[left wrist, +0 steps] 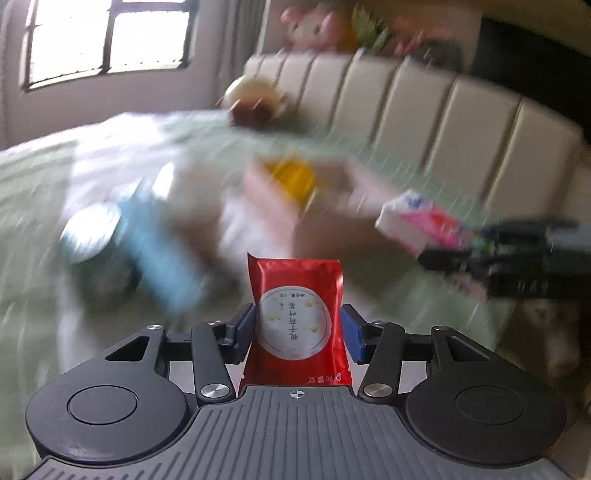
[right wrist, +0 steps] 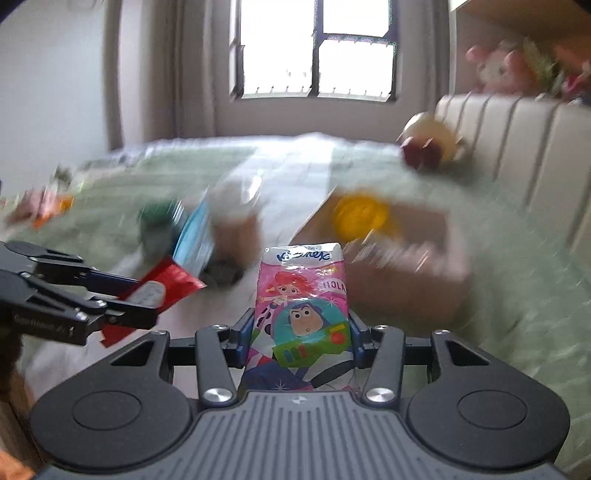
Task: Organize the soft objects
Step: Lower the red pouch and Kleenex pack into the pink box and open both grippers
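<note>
Your left gripper [left wrist: 297, 332] pinches the red foil sachet [left wrist: 295, 317] and your right gripper [right wrist: 301, 332] the pink cartoon-printed tissue pack [right wrist: 303, 310]; carry both steadily over the open cardboard box [right wrist: 406, 236] near the bed's [right wrist: 517, 302] headboard edge.

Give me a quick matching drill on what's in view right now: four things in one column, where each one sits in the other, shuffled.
Things:
1. red packet
2. Kleenex tissue pack
3. yellow object
4. pink plush toy

Places:
A. on top of the headboard
B. between the pads of the right gripper
C. in the open cardboard box on the bed
D. between the pads of the left gripper

Pairs: 1-D, 2-B, 3-C, 4-A
</note>
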Available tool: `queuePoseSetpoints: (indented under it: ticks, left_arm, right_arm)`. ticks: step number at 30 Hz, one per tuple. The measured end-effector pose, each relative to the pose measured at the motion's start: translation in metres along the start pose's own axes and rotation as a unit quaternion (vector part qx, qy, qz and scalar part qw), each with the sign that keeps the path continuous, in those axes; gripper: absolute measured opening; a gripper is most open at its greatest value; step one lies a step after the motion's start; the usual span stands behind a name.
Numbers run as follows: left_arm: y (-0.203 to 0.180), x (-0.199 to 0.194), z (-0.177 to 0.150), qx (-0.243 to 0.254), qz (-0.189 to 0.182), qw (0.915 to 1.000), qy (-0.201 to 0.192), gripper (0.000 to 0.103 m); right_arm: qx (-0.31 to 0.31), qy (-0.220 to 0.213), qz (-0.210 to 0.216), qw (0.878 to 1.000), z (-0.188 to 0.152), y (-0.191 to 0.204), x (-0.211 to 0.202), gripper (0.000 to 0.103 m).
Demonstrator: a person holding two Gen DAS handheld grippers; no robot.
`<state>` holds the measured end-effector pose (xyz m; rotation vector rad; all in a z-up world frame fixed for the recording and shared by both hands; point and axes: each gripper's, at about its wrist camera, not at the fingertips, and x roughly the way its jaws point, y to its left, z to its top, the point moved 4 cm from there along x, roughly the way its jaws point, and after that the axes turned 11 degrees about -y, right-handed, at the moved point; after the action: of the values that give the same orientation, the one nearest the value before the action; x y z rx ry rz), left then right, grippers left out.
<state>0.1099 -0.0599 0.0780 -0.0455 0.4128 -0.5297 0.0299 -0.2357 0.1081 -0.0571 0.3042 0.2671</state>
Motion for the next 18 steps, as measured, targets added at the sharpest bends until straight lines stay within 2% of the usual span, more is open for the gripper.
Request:
queuePoseSetpoints:
  ticks: [4, 6, 8, 12, 14, 16, 18]
  left_arm:
    - [-0.014, 0.050, 0.075, -0.003, -0.047, 0.9980, -0.041, 0.055]
    - [-0.017, 0.086, 0.096, -0.021, -0.061, 0.9973, -0.036, 0.055]
    - [-0.016, 0.127, 0.106, -0.057, -0.074, 0.9956, -0.011, 0.055]
    - [-0.011, 0.199, 0.097, -0.106, -0.066, 0.9910, 0.048, 0.056]
    - [-0.008, 0.222, 0.083, -0.114, -0.057, 0.9895, 0.068, 0.062]
    - [-0.005, 0.240, 0.069, -0.101, -0.025, 0.9901, 0.095, 0.066]
    - [-0.005, 0.251, 0.055, -0.063, 0.008, 0.9905, 0.122, 0.065]
  right_arm:
    - [0.014, -0.034, -0.041, 0.998, 0.043, -0.042, 0.030, 0.048]
    - [0.021, -0.032, -0.057, 0.998, 0.053, -0.062, 0.058, 0.048]
    - [0.044, -0.011, -0.070, 0.997, 0.055, -0.083, 0.091, 0.048]
    - [0.114, 0.047, -0.061, 0.991, 0.048, -0.119, 0.151, 0.048]
    - [0.134, 0.074, -0.054, 0.987, 0.039, -0.130, 0.173, 0.048]
    - [0.150, 0.111, -0.034, 0.982, 0.028, -0.135, 0.194, 0.049]
    - [0.159, 0.151, -0.032, 0.975, 0.013, -0.137, 0.211, 0.051]
